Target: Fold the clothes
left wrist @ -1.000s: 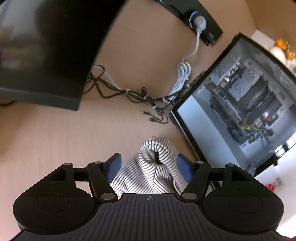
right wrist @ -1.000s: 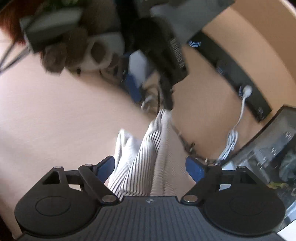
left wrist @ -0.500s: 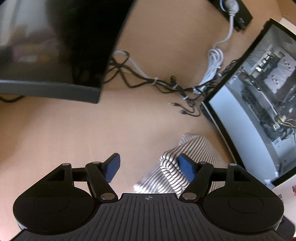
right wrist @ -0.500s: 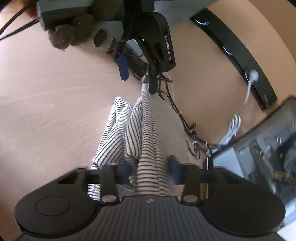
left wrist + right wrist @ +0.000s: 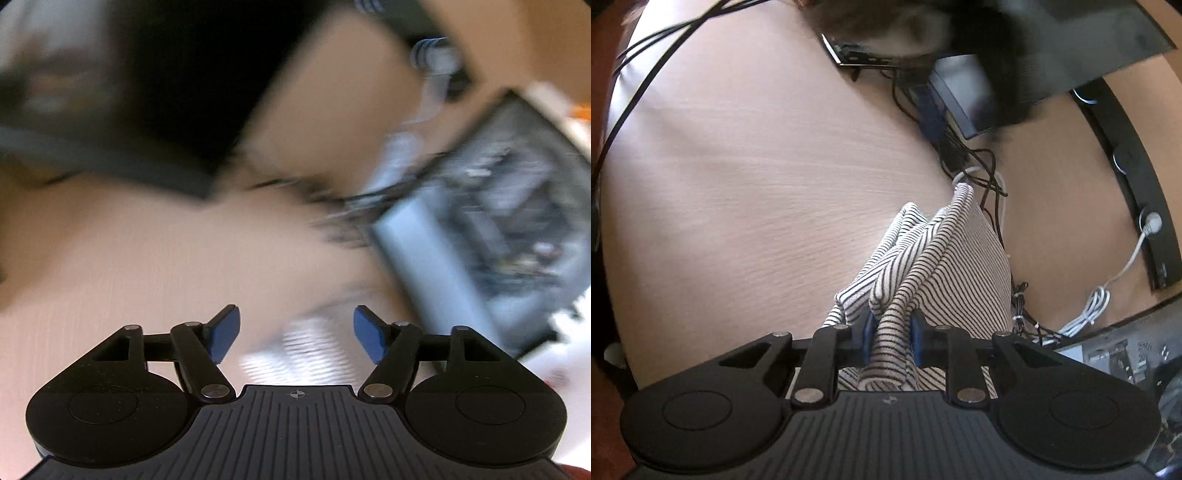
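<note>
Right gripper (image 5: 891, 341): jaws pinching striped garment (image 5: 934, 266) at lower centre, over counter (image 5: 738, 192). Left gripper (image 5: 295, 334): jaws spread, blurred garment below.

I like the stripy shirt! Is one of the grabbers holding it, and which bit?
The right gripper pinches a bunched fold of the striped garment. The left gripper is open, holding nothing.

Left gripper (image 5: 296, 334) let go: jaws now spread wide, striped garment (image 5: 310, 350) loose between them, no longer gripped. Right gripper (image 5: 891, 341) went from open to clamped on a garment (image 5: 923, 280) fold between its fingertips.
</note>
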A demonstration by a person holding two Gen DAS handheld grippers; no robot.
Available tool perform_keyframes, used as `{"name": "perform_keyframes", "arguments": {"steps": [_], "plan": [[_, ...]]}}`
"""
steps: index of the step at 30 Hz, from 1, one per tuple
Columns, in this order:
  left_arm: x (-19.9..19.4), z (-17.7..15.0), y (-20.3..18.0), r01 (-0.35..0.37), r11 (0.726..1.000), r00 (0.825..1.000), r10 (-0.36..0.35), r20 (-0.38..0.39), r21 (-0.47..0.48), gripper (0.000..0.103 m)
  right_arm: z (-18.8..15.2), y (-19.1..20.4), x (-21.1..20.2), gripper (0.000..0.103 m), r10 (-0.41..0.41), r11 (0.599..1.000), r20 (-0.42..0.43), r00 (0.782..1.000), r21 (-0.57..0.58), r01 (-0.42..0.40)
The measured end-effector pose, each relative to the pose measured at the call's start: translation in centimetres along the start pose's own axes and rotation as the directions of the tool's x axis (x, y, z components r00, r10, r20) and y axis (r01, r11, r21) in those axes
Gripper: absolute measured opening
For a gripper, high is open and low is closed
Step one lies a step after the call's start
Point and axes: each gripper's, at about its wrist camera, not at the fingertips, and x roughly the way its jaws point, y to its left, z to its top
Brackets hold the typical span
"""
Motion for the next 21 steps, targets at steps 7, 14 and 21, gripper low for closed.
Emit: {"name": "perform_keyframes", "arguments": {"steps": [7, 14, 21], "plan": [[5.5, -2.6, -4.6, 0.087, 0.990, 0.984, -0.068, -0.163, 0.111, 0.080, 0.4, -1.2, 0.0, 0.027, 0.027, 0.998, -0.006, 1.000, 0.050, -0.026], [5.4, -4.2, -3.8, 0.071, 0.987, 0.986, -0.048, -0.160, 0.142, 0.079, -0.9, -8.8, -2.7, 0.088, 0.190, 0.865, 0.158, 0.969, 0.440, -0.241], [5.5, -4.5, -4.3, 0.052, 0.984, 0.988, -0.026, -0.151, 0.171, 0.080, -3.2, -12.6, 3.4, 0.103, 0.196, 0.653, 0.115, 0.974, 0.726, -0.217]]}}
